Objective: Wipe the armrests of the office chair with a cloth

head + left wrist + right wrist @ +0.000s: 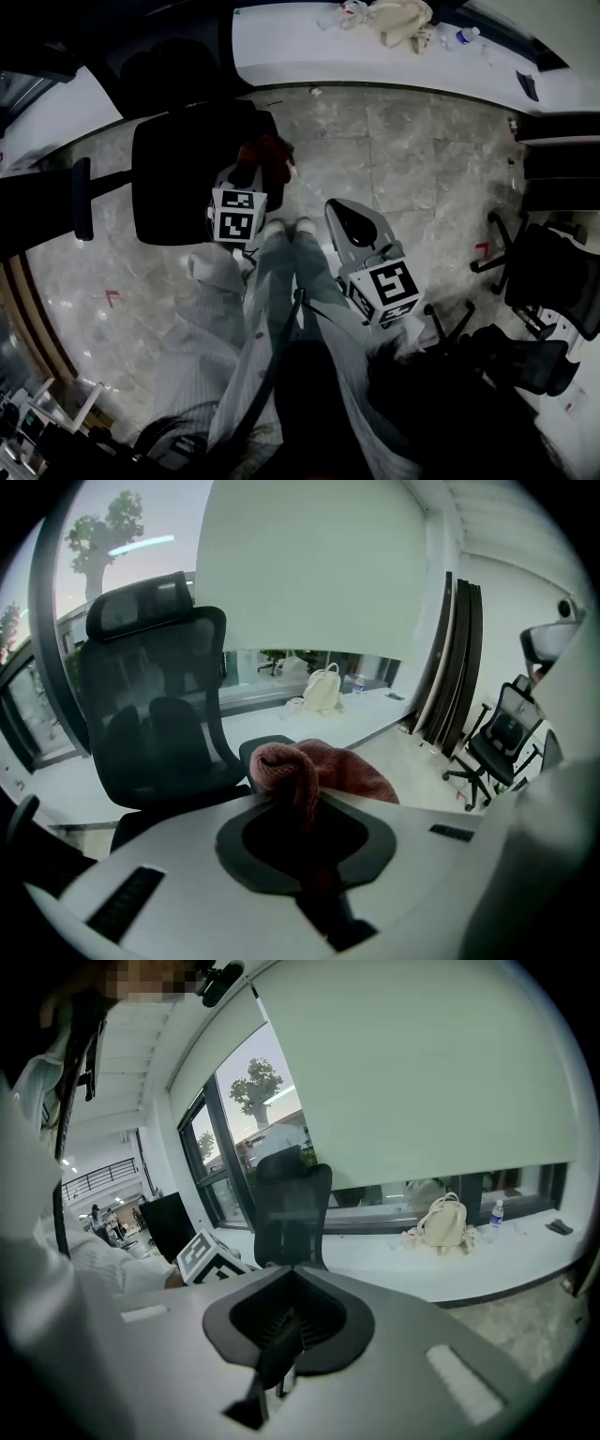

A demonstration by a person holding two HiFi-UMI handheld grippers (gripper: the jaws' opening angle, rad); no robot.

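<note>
Near the office chair [187,178], a red cloth [323,766] is clamped in the left gripper [302,803]; the right gripper [279,1335] is held closed, with nothing gripped.

No legible text, labels or numbers anywhere
</note>
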